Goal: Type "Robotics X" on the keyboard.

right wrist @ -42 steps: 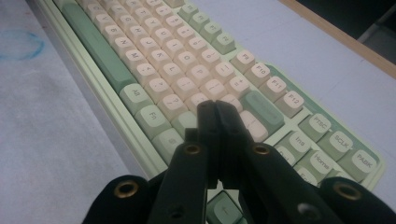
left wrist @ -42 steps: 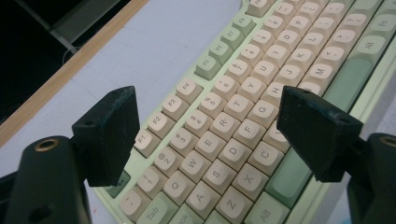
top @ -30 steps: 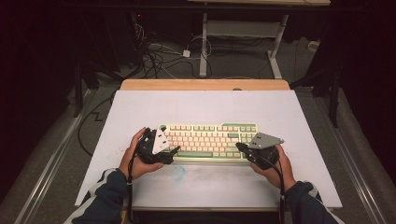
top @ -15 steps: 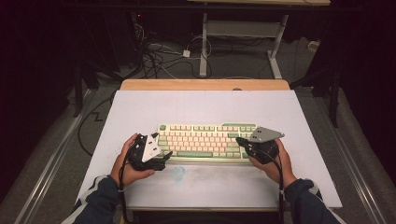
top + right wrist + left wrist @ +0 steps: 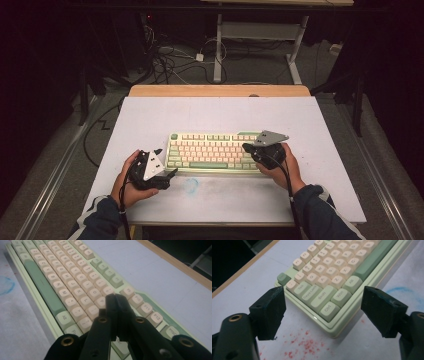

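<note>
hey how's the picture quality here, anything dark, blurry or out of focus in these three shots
High view: the white table is lit, the floor and cables around it fall into near black. Left gripper view: the keyboard reads sharp, the near jaws soft. Right gripper view: the jaws up close are blurred and dark, and far keys on the keyboard soften.

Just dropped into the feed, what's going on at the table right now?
A person is working at a green and cream keyboard on the white table with tongs in each hand. The left tongs are open, off the keyboard's left end near its Ctrl corner. The right tongs are shut with nothing between them, poised over the right-hand keys. Red specks and a blue smudge mark the table by the keyboard's near edge.
</note>
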Demonstrator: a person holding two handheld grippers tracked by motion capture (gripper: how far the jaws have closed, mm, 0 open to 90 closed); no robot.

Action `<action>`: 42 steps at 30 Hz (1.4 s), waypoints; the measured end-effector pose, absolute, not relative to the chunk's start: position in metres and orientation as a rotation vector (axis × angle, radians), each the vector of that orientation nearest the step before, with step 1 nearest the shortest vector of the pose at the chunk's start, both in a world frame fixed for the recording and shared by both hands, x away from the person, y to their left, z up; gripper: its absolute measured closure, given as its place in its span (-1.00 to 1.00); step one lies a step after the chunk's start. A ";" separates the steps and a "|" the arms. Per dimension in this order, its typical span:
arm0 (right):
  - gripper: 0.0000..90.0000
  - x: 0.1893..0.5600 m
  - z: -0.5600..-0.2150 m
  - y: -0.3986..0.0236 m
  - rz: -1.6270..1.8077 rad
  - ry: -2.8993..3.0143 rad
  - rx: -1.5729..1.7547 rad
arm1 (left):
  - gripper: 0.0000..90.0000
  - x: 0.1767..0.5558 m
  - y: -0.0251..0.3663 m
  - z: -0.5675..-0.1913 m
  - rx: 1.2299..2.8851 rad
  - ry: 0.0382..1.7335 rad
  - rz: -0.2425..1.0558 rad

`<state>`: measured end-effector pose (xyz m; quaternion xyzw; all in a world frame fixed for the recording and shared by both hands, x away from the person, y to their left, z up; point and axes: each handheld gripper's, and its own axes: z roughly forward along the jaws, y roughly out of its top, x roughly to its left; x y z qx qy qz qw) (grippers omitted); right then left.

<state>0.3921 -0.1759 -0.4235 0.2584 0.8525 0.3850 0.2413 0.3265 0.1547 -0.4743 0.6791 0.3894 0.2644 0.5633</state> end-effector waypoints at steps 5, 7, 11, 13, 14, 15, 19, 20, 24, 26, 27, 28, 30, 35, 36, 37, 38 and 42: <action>1.00 0.398 -0.426 -0.162 1.048 2.351 0.693 | -0.58 0.319 0.158 -0.479 1.613 0.924 0.613; 1.00 0.399 -0.427 -0.156 1.039 2.359 0.684 | -0.58 0.317 0.159 -0.479 1.612 0.926 0.620; 1.00 0.403 -0.429 -0.146 1.027 2.370 0.663 | -0.58 0.315 0.163 -0.477 1.589 0.937 0.619; 1.00 0.404 -0.430 -0.142 1.026 2.371 0.665 | -0.58 0.314 0.165 -0.478 1.589 0.942 0.617; 1.00 0.405 -0.430 -0.140 1.024 2.374 0.662 | -0.58 0.313 0.165 -0.478 1.595 0.943 0.618; 1.00 0.406 -0.431 -0.138 1.019 2.382 0.664 | -0.58 0.313 0.165 -0.479 1.600 0.944 0.619; 1.00 0.410 -0.436 -0.130 0.997 2.401 0.663 | -0.58 0.313 0.164 -0.480 1.613 0.943 0.620; 1.00 0.411 -0.437 -0.129 0.991 2.405 0.661 | -0.58 0.313 0.164 -0.481 1.614 0.941 0.620; 1.00 0.415 -0.441 -0.125 0.973 2.417 0.665 | -0.58 0.313 0.163 -0.482 1.626 0.941 0.616; 1.00 0.417 -0.442 -0.123 0.970 2.420 0.670 | -0.58 0.313 0.163 -0.483 1.631 0.939 0.617; 1.00 0.418 -0.443 -0.122 0.963 2.422 0.669 | -0.58 0.313 0.163 -0.483 1.635 0.939 0.615; 1.00 0.419 -0.443 -0.122 0.963 2.423 0.669 | -0.58 0.313 0.163 -0.484 1.639 0.941 0.614; 1.00 0.420 -0.444 -0.119 0.953 2.429 0.662 | -0.58 0.313 0.162 -0.484 1.641 0.941 0.610; 1.00 0.421 -0.446 -0.115 0.926 2.429 0.656 | -0.58 0.313 0.162 -0.484 1.640 0.941 0.608; 1.00 0.421 -0.446 -0.115 0.926 2.429 0.656 | -0.58 0.313 0.162 -0.484 1.641 0.941 0.609; 1.00 0.422 -0.447 -0.114 0.917 2.426 0.664 | -0.58 0.313 0.162 -0.484 1.642 0.940 0.608; 1.00 0.422 -0.448 -0.113 0.904 2.432 0.662 | -0.58 0.313 0.162 -0.484 1.642 0.941 0.606; 1.00 0.423 -0.449 -0.114 0.891 2.451 0.664 | -0.58 0.313 0.162 -0.485 1.649 0.939 0.604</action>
